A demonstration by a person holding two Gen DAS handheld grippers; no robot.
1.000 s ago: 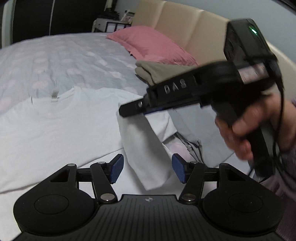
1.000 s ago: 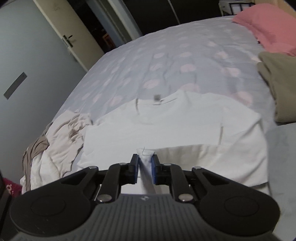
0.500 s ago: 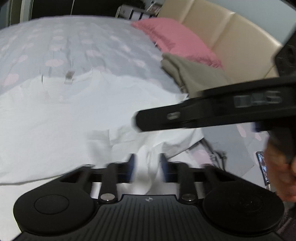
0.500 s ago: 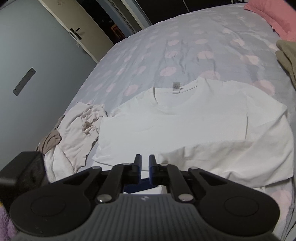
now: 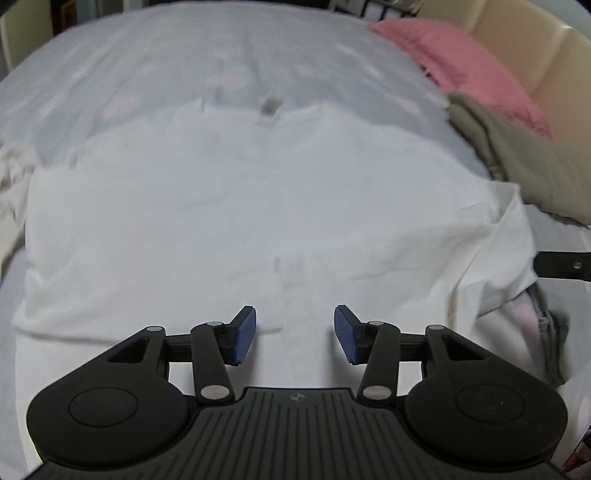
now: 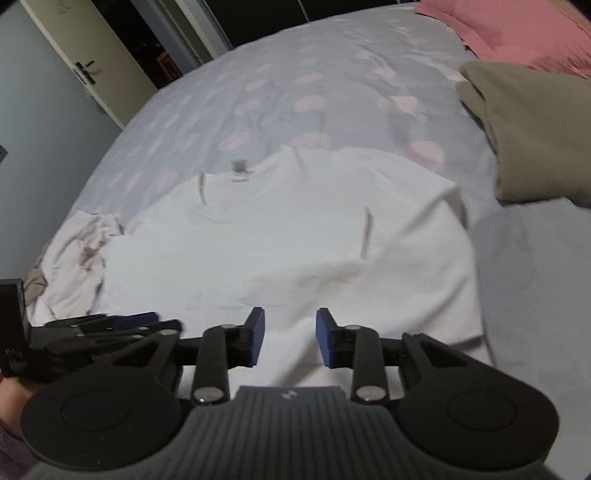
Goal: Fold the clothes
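Both grippers stand released over the white shirt [image 5: 258, 206] on the bed [image 5: 155, 62], jaws apart and holding nothing. 1 second ago the right gripper [image 6: 290, 338] was clenched on a strip of the white cloth, and half a second ago the left gripper [image 5: 294, 334] had the same cloth between its closing pads; now we see bare fabric in both gaps.

The shirt fills the middle of both frames, collar and label toward the top. Its right-hand side now lies turned in over the body: in the left view a doubled edge and a loose flap show at centre right, and in the right view a crease runs across the lower middle. The lower hem is hidden under the grippers.

We judge that 1 fold has just been laid and let go. The cloth on the right still looks rumpled, so it may want smoothing. How many folds remain we cannot tell.

An olive garment [image 6: 528, 133] lies folded at upper right, beside the pink pillow [image 6: 517, 29]. A crumpled pale heap [image 6: 70, 258] sits at centre left of the right view.
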